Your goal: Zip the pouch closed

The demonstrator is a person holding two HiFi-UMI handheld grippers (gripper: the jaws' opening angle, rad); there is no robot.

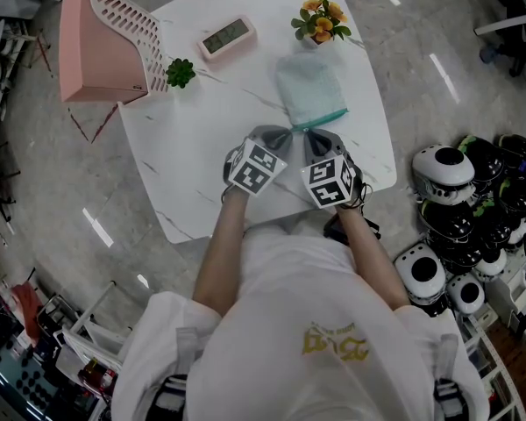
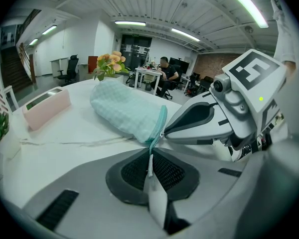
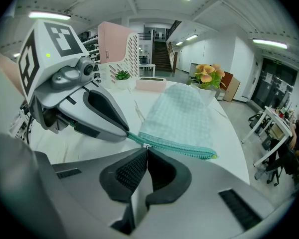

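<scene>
Pinching pouch (image 3: 182,113) zipper edge — right tool (image 3: 145,147).

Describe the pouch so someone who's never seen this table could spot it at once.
On the white marble table, find the orange flowers at the far edge. The pouch lies just in front of them. It alone is soft: pale mint checked cloth with a darker teal zipper.

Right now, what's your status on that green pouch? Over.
Left gripper shut on teal zip end. Right gripper shut on zip pull. Mint checked fabric pouch flat on white marble table. Nothing blocking.
</scene>
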